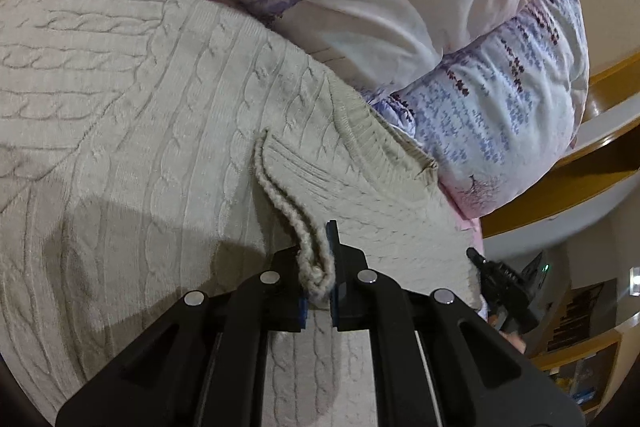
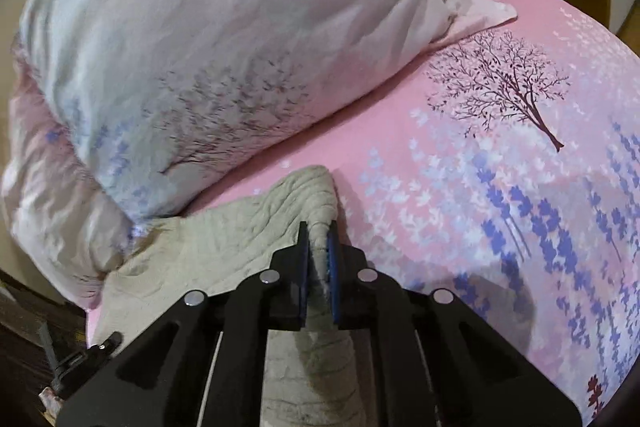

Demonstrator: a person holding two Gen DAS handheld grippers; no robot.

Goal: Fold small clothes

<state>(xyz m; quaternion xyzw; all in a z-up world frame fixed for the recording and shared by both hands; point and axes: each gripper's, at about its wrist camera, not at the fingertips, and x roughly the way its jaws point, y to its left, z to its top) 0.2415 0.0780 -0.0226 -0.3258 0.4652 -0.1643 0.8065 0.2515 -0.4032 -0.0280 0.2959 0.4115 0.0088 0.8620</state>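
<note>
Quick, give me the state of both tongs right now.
Left tongs: closed on the ribbed edge of the cream cable-knit sweater.
Right tongs: closed on a bunched fold of the same sweater.

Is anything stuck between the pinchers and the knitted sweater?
No. The left gripper is shut right on the sweater, pinching its ribbed edge, and the right gripper is shut on another bunch of the same knit. Nothing lies in between. The pillow sits beside the sweater, not between.
</note>
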